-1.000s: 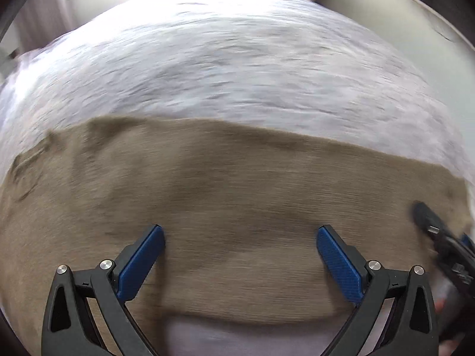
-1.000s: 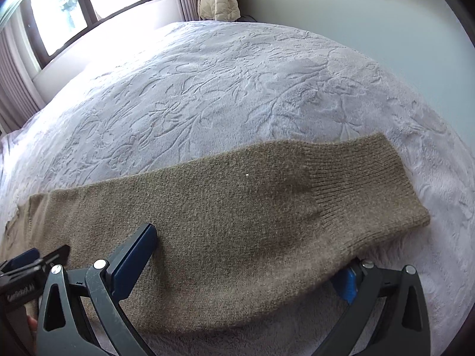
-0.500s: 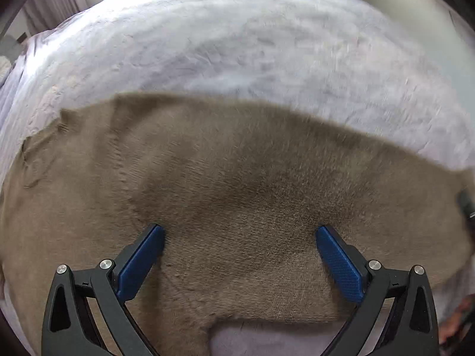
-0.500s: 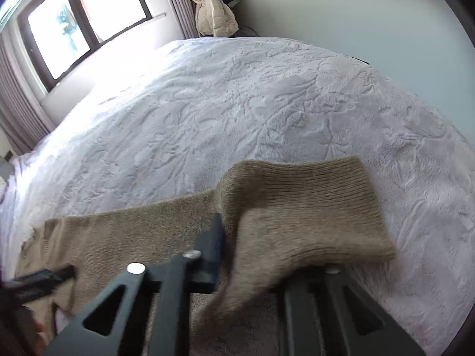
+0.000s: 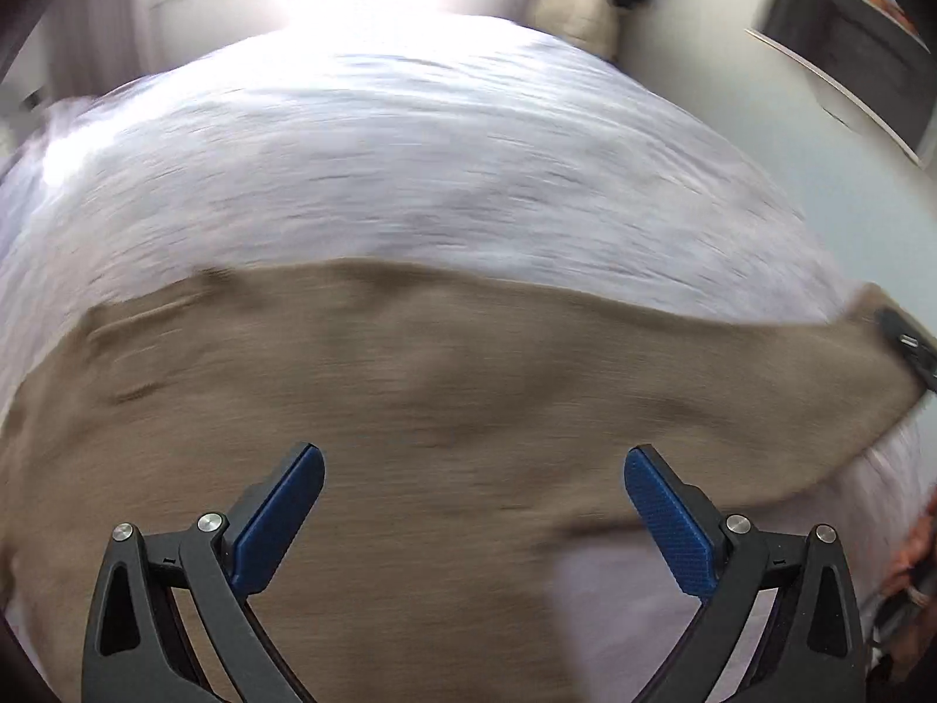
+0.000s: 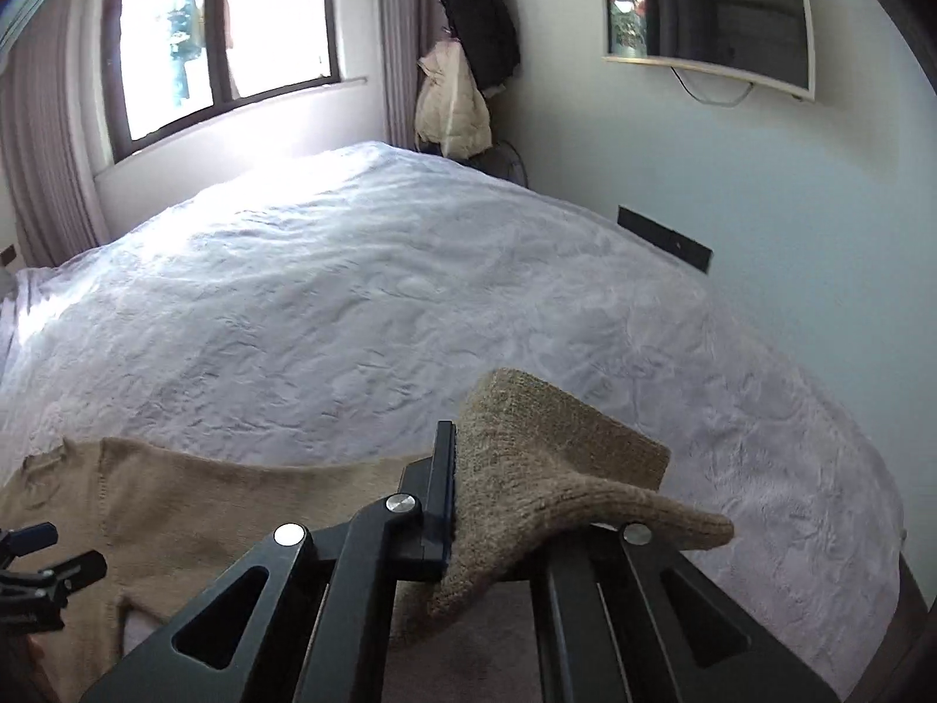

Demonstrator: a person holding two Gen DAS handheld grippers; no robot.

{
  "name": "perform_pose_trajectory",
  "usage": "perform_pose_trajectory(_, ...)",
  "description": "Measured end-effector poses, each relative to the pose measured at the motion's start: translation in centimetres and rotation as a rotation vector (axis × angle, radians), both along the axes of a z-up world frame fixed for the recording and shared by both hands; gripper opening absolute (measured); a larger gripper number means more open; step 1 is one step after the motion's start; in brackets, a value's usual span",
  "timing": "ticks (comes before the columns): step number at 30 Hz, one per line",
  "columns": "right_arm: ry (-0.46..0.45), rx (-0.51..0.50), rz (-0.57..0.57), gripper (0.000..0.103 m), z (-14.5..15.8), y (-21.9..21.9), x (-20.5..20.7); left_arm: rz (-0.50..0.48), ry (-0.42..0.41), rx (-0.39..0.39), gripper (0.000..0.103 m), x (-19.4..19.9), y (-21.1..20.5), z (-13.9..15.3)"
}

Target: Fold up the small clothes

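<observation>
A tan knitted sweater (image 5: 445,410) lies on a white bedspread (image 5: 410,176). My left gripper (image 5: 474,504) is open just above the sweater's body, its blue pads (image 5: 281,515) wide apart with nothing between them. My right gripper (image 6: 503,504) is shut on the sweater's ribbed sleeve cuff (image 6: 562,468) and holds it lifted off the bed; the cuff drapes over the right finger. The sweater's body (image 6: 205,504) lies flat at the lower left of the right wrist view. The right gripper's tip shows at the right edge of the left wrist view (image 5: 910,345).
The bedspread (image 6: 410,293) reaches far back to a window (image 6: 222,41). A grey wall with a mounted screen (image 6: 708,12) runs along the bed's right side. Clothes (image 6: 462,76) hang in the far corner. The left gripper shows at the lower left (image 6: 35,574).
My right gripper has closed on the sleeve cuff and lifted it off the bed. My left gripper has stayed open and shifted over the sweater's body.
</observation>
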State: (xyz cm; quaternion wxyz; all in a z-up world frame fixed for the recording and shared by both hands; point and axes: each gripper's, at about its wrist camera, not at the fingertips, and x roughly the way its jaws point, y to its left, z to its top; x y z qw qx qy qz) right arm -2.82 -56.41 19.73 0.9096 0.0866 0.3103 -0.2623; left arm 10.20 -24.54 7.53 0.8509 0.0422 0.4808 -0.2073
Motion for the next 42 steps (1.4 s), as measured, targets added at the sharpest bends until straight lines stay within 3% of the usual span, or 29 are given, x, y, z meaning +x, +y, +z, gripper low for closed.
perform_pose_trajectory(4,-0.061,-0.054,0.134,0.004,3.7,7.2,2.4,0.229,0.080,0.050,0.103,3.5,8.9,-2.8)
perform_pose_trajectory(6,-0.080,-0.064,0.210,0.004,5.0,11.2,3.8,0.277,0.130,0.059,0.103,4.1,12.2,-3.8)
perform_pose_trajectory(12,-0.064,-0.114,0.394,0.004,5.8,24.3,8.4,0.420,0.149,-0.127,0.103,4.2,22.8,-3.5)
perform_pose_trajectory(16,-0.020,-0.099,0.512,0.004,3.5,33.0,11.6,0.451,0.125,-0.124,0.103,3.9,26.8,-3.4)
perform_pose_trajectory(20,0.070,-0.095,0.613,0.004,-1.4,41.5,14.5,0.502,0.084,-0.135,0.103,2.6,32.2,-3.0)
perform_pose_trajectory(26,0.233,-0.098,0.657,0.004,-9.6,48.4,17.2,0.584,0.078,-0.176,0.103,1.4,38.1,-3.7)
perform_pose_trajectory(30,0.338,-0.029,0.701,0.012,-11.8,50.0,18.5,0.601,0.086,-0.193,0.103,0.1,39.9,-4.4)
perform_pose_trajectory(32,0.335,0.012,0.737,0.041,-11.3,49.7,18.0,0.616,0.086,-0.212,0.103,-0.3,40.3,-4.5)
perform_pose_trajectory(33,0.312,0.050,0.761,0.050,-10.7,49.1,17.6,0.623,0.086,-0.219,0.103,-0.7,40.4,-4.2)
perform_pose_trajectory(34,0.297,0.081,0.778,0.066,-9.8,48.8,17.1,0.638,0.085,-0.234,0.103,-0.9,40.5,-4.2)
perform_pose_trajectory(38,0.164,0.190,0.844,0.070,-5.0,45.1,14.0,0.629,0.070,-0.235,0.103,-1.8,39.4,-3.0)
perform_pose_trajectory(40,0.103,0.168,0.802,0.073,-3.3,41.9,12.5,0.594,0.049,-0.215,0.103,-1.8,37.8,-2.0)
perform_pose_trajectory(42,0.106,0.089,0.684,0.074,-3.0,37.8,11.8,0.532,0.023,-0.211,0.103,-1.5,35.3,-1.0)
